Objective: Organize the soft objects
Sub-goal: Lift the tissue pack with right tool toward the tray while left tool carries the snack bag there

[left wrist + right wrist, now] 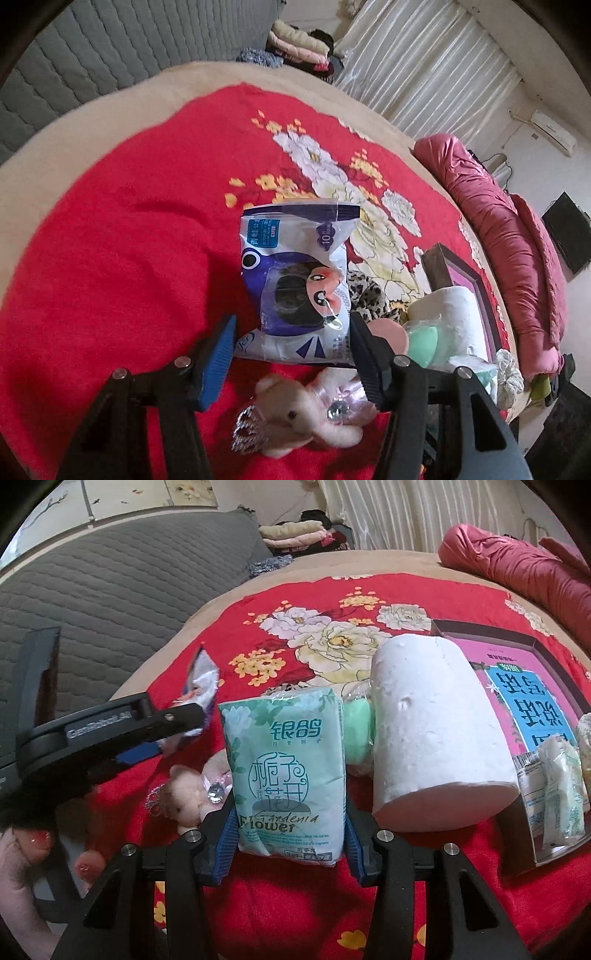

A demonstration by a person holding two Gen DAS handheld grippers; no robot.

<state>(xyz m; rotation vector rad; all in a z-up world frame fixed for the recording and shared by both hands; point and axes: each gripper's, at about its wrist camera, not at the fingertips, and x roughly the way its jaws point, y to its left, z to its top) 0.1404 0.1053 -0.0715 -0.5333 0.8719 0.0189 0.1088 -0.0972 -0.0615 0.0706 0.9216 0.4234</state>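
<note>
My left gripper has its jaws on both sides of a blue-and-white cartoon wipes packet, with a gap at the left pad; whether it grips is unclear. The packet is raised above a small plush bear. My right gripper is shut on a green Gardenia tissue pack, held upright. The left gripper with its packet also shows in the right wrist view, to the left.
A white paper roll lies on the red floral blanket. A shallow pink box lid holds small packets. A green sponge, a leopard-print item, a rolled crimson quilt and a grey quilted cover surround them.
</note>
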